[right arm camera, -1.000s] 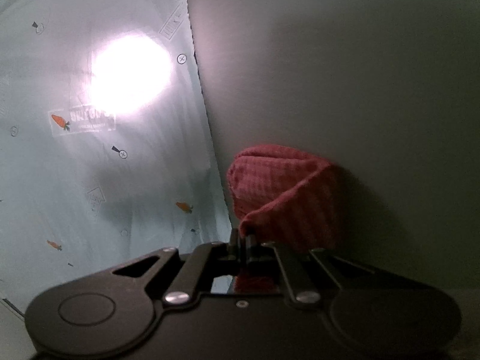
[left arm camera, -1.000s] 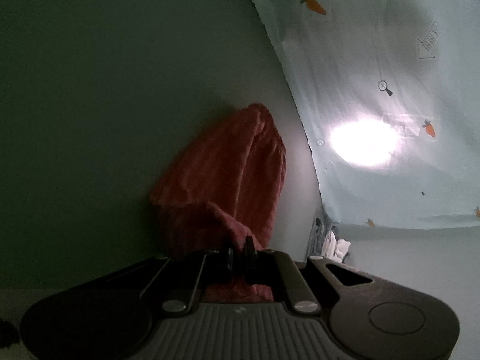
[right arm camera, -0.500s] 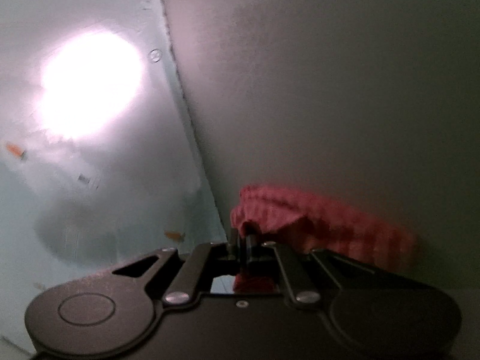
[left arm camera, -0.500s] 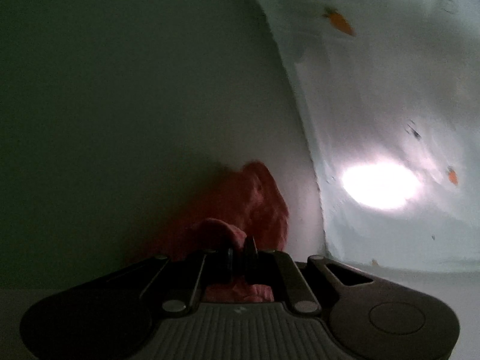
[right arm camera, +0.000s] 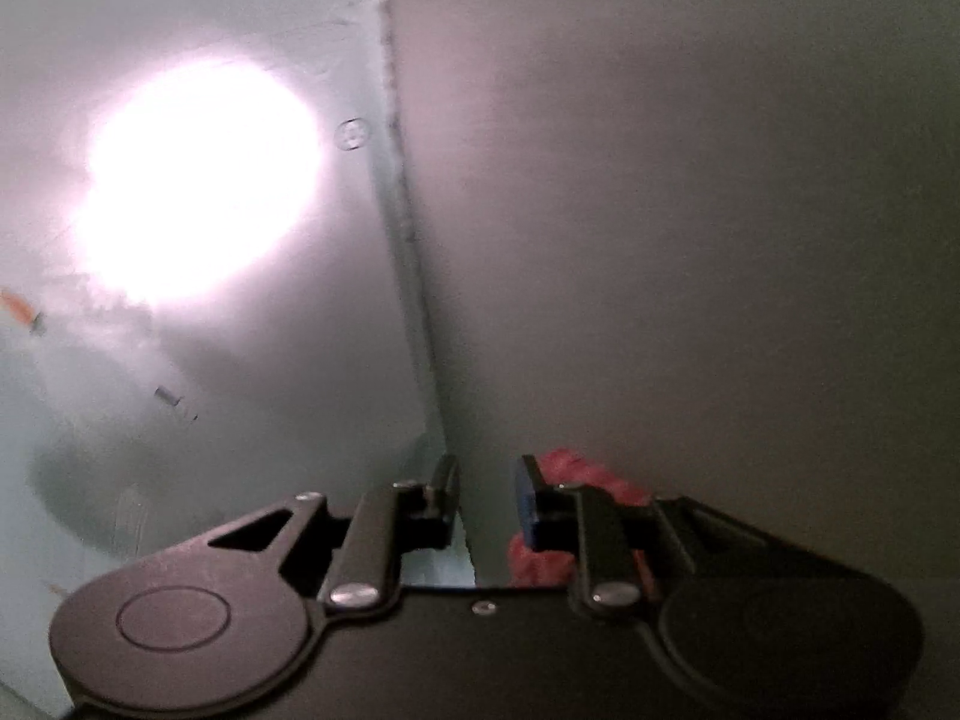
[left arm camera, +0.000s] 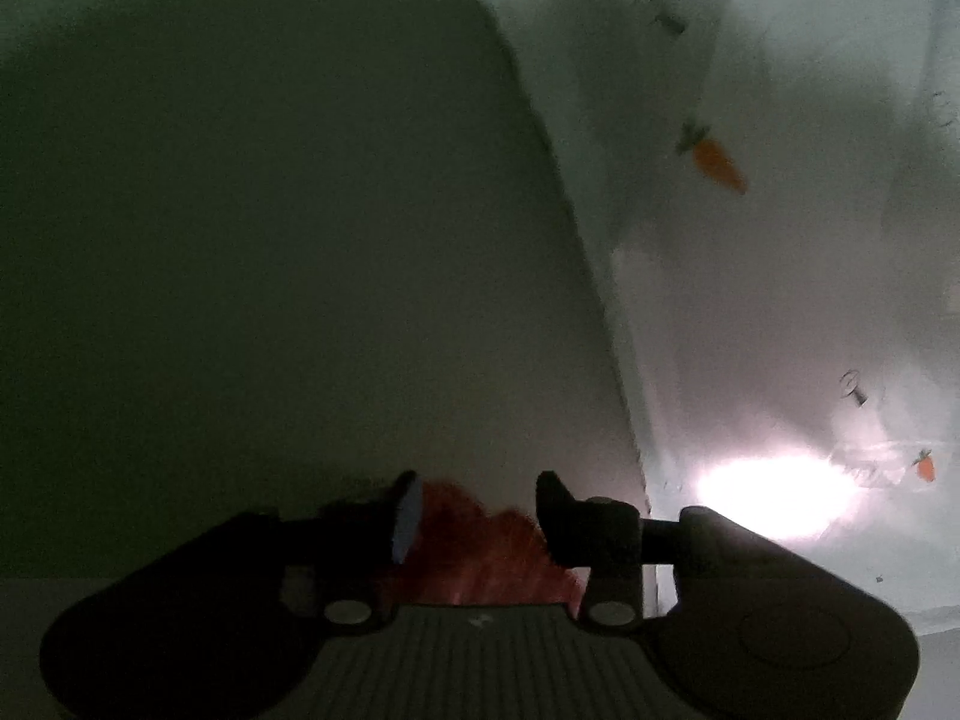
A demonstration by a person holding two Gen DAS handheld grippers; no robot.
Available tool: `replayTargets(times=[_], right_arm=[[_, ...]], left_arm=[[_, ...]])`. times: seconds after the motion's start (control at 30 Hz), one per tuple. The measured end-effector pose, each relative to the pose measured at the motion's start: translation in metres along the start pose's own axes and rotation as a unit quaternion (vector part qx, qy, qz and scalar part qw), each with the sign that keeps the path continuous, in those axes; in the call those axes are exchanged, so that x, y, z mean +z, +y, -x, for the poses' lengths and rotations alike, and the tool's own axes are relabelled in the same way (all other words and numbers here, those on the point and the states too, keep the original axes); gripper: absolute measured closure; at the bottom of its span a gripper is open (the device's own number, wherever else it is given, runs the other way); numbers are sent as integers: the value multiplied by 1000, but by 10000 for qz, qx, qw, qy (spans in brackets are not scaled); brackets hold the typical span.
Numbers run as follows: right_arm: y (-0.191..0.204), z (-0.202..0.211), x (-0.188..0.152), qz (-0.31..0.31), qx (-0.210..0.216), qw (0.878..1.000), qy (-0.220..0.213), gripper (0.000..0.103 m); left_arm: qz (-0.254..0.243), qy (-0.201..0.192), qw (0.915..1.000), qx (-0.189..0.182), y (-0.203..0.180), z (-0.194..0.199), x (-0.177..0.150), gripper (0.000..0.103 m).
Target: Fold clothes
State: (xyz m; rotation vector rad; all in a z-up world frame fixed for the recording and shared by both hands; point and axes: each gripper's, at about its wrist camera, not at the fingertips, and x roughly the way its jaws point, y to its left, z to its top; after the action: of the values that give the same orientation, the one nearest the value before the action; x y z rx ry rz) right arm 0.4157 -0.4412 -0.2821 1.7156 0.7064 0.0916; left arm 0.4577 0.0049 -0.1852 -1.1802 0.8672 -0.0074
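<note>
Left wrist view is filled by a grey surface (left arm camera: 270, 240) and a carrot-printed sheet (left arm camera: 780, 240). Both jaw pairs have just been opening: left gripper (left arm camera: 477, 510) straddles the red cloth (left arm camera: 480, 552) unpressed; right gripper (right arm camera: 485, 492) is parted, cloth beside its right finger.

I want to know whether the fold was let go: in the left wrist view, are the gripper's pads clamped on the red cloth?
No: the left gripper stands open, red cloth loose between its pads.
</note>
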Motion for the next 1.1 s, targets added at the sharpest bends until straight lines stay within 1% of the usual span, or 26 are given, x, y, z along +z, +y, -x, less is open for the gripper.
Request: replayTargets(times=[0.1, 0.13, 0.17, 0.23, 0.3, 0.37, 0.43, 0.5, 0.57, 0.63, 0.67, 0.7, 0.73, 0.77, 0.8, 0.87, 0.93, 0.97, 1.0, 1.03, 1.07, 1.1], right_arm=[[7, 14, -14, 334, -27, 9994, 26, 75], [8, 21, -18, 501, -138, 9986, 22, 73], [8, 26, -22, 643, -253, 9976, 24, 71], [5, 32, -30, 816, -497, 9954, 57, 71], [5, 29, -32, 890, -690, 9936, 108, 71], [5, 26, -33, 898, -798, 9926, 168, 71], [4, 20, -33, 920, -882, 9916, 218, 69], [6, 16, -34, 1044, -1044, 9886, 289, 68], [12, -1, -32, 1221, -1206, 9845, 353, 68], [15, -10, -35, 1393, -1291, 9808, 450, 68], [16, -14, -35, 1471, -1330, 9789, 500, 69], [18, -19, -35, 1549, -1374, 9768, 542, 71], [20, -22, -34, 1626, -1422, 9748, 549, 84], [22, -24, -34, 1704, -1446, 9733, 519, 101], [24, -25, -33, 1699, -1374, 9747, 467, 101], [22, -20, -28, 1306, -794, 9879, 258, 102], [19, -16, -21, 860, -213, 9961, 57, 102], [15, -19, -14, 494, 50, 9988, -35, 102], [8, -19, -9, 162, 235, 9994, -171, 102], [4, -19, -4, 11, 267, 9992, -283, 101], [2, -20, -1, -20, 156, 9992, -374, 96], [4, -20, 1, 49, -45, 9989, -456, 93]], left_arm=[[-652, -53, 9976, 230, -12, 12, -3, 59], [-918, -24, 9953, 303, -16, 14, -7, 59], [-1191, 32, 9922, 370, -20, 15, -12, 59], [-1787, 169, 9824, 519, -31, 13, -24, 59], [-2213, 291, 9729, 606, -38, 9, -37, 59], [-2393, 378, 9681, 634, -41, 3, -45, 59], [-2455, 479, 9663, 599, -42, -5, -48, 59], [-2550, 549, 9631, 667, -43, -15, -48, 59], [-2673, 570, 9588, 769, -43, -20, -49, 60], [-2705, 671, 9571, 788, -46, -32, -46, 61], [-2661, 698, 9583, 772, -44, -35, -44, 70], [-2601, 717, 9600, 749, -42, -36, -43, 90], [-2509, 709, 9625, 754, -39, -38, -41, 100], [-2418, 654, 9653, 737, -36, -38, -38, 103], [-2304, 566, 9697, 586, -33, -35, -36, 103], [-1969, 400, 9795, 160, -26, -27, -29, 103], [-1306, 253, 9904, -385, -12, -22, -19, 103], [-968, 128, 9938, -531, -5, -21, -15, 103], [-673, -11, 9960, -591, 2, -22, -12, 102], [-531, -57, 9968, -594, 5, -24, -10, 102], [-488, -109, 9975, -505, 6, -26, -8, 99], [-538, -197, 9978, -321, 6, -25, -7, 89]])
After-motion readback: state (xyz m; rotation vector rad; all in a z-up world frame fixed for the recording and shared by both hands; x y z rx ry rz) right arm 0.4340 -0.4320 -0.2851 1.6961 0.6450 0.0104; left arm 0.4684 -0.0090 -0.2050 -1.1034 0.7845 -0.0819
